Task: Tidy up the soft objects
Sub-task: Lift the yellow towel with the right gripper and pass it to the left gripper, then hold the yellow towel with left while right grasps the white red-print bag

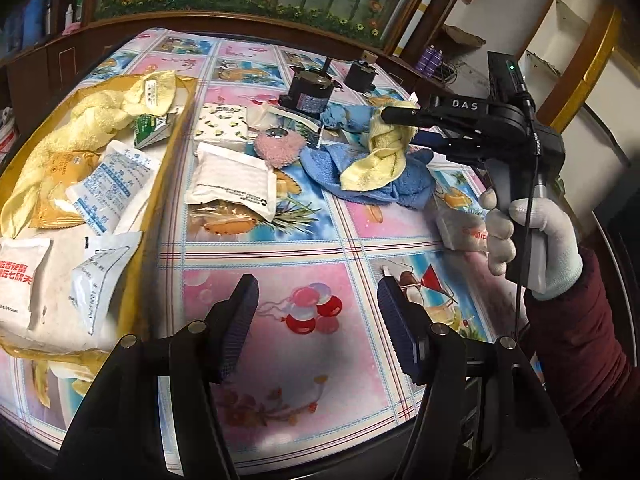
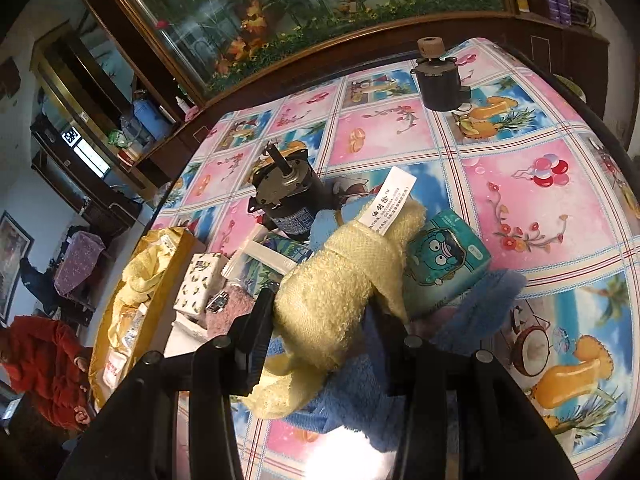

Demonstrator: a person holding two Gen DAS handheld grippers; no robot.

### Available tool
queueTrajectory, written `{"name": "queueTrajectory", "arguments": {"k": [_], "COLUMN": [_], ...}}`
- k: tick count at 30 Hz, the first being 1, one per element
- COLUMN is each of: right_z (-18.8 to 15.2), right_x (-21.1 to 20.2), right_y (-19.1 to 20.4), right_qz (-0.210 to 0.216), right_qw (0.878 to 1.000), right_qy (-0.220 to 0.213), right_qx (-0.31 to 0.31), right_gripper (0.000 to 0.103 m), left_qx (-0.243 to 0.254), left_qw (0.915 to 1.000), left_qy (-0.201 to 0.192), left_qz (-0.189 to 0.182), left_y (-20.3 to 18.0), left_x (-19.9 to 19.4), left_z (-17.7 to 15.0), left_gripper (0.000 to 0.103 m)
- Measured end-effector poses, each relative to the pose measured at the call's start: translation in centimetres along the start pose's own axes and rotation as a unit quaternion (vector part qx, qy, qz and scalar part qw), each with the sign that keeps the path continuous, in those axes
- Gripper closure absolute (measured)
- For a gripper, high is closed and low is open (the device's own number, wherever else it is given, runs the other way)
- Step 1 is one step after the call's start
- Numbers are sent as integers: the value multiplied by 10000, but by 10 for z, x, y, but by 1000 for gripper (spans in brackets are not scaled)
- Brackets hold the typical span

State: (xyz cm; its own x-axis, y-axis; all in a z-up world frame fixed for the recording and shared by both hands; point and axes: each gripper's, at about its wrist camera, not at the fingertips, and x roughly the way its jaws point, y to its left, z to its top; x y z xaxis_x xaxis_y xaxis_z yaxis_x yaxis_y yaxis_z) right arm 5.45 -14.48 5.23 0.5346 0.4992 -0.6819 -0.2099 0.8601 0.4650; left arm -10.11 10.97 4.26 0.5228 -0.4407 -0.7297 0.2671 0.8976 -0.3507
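- Right claw (image 2: 320,336) clenched on a pale yellow towel (image 2: 336,292), pads pressing its bunched middle from both sides; white label (image 2: 390,200) sticking up from the far end of the roll.
- Seen from the left wrist view, same right claw (image 1: 400,128) reaching in from the right, yellow towel (image 1: 380,156) draped down from its fingers onto the pile below.
- Directly under the towel, a blue towel (image 2: 472,312) crumpled on the worktop (image 2: 520,208); a teal tissue pack (image 2: 444,268) with a cartoon face just beside the yellow roll, touching it, resting on the blue cloth.
- Just beyond the claw, a black motor (image 2: 288,204) tipped over, shaft pointing up and away; a second dark motor (image 2: 438,80) upright, well apart near the far edge.
- To the left of the claw, a pink fluffy pad (image 2: 236,308) and a small white tissue pack with green print (image 2: 200,284).
- Left claw (image 1: 318,320) released, nothing between its pads, hovering over bare patterned cloth with a balloon print, well apart from the towel pile.
- Gloved right hand (image 1: 528,236) wrapped round the handle of the right claw.
- Far left, a yellow box (image 1: 160,184) holding another yellow towel (image 1: 80,136) and several white packets (image 1: 112,184); one more white packet (image 1: 232,180) on the worktop just beside the box.
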Motion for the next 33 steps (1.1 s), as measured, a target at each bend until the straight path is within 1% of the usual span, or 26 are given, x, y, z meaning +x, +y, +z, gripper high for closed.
{"name": "queueTrajectory", "arguments": {"k": [2, 4, 6, 8, 9, 11, 12, 14, 16, 18, 20, 23, 24, 26, 28, 30, 32, 33], "right_z": [-2, -11, -24, -40, -45, -45, -42, -35, -29, -28, -30, -39, -43, -52, -62, -69, -75, -77], "right_x": [-6, -9, -4, 6, 8, 3, -3, -18, -35, -49, -57, -60, -59, -59, -60, -60, -60, -59], "right_y": [2, 12, 29, 46, 51, 53, 51, 40, 24, 6, -9, -27, -30, -33, -31, -26, -22, -21], "right_qz": [417, 769, 1116, 1332, 1365, 1410, 1365, 1138, 806, 451, 57, -405, -526, -620, -691, -792, -922, -1034], "right_qw": [9991, 9965, 9903, 9822, 9803, 9809, 9830, 9886, 9934, 9962, 9972, 9958, 9949, 9930, 9892, 9821, 9715, 9638], "right_qy": [110, 281, 670, 1093, 1172, 1058, 926, 625, 370, 221, 194, 314, 374, 453, 552, 662, 737, 829], "right_qx": [36, -164, -478, -744, -811, -823, -802, -761, -727, -715, -725, -763, -778, -893, -1166, -1574, -2056, -2315], "right_gripper": [60, 60, 59, 58, 58, 57, 56, 53, 51, 50, 49, 48, 48, 48, 48, 46, 39, 37], "left_qx": [23, 26, 29, 31, 27, 37, 50, 70, 67, 44, 70, 176, 213, 297, 361, 359, 357, 348], "left_qw": [10000, 9999, 9999, 9999, 9999, 9999, 9999, 9998, 9997, 9996, 9995, 9994, 9994, 9990, 9983, 9981, 9981, 9980], "left_qy": [18, 38, 68, 104, 120, 136, 143, 154, 185, 237, 271, 278, 278, 324, 425, 485, 507, 520], "left_qz": [-78, -116, -118, -76, -64, -47, -44, -58, -108, -162, -153, -45, 2, 107, 147, 122, 70, 65], "left_y": [-4, -7, -9, -10, -10, -11, -11, -12, -13, -16, -19, -26, -27, -30, -32, -36, -40, -42], "left_x": [4, 7, 10, 12, 12, 11, 10, 10, 12, 16, 23, 33, 37, 46, 55, 62, 68, 71], "left_z": [1, 1, 0, 0, -1, -2, -3, -3, -4, -5, -3, 5, 8, 15, 20, 22, 24, 26], "left_gripper": [41, 41, 41, 41, 41, 41, 41, 41, 41, 41, 41, 41, 41, 41, 41, 41, 41, 41]}}
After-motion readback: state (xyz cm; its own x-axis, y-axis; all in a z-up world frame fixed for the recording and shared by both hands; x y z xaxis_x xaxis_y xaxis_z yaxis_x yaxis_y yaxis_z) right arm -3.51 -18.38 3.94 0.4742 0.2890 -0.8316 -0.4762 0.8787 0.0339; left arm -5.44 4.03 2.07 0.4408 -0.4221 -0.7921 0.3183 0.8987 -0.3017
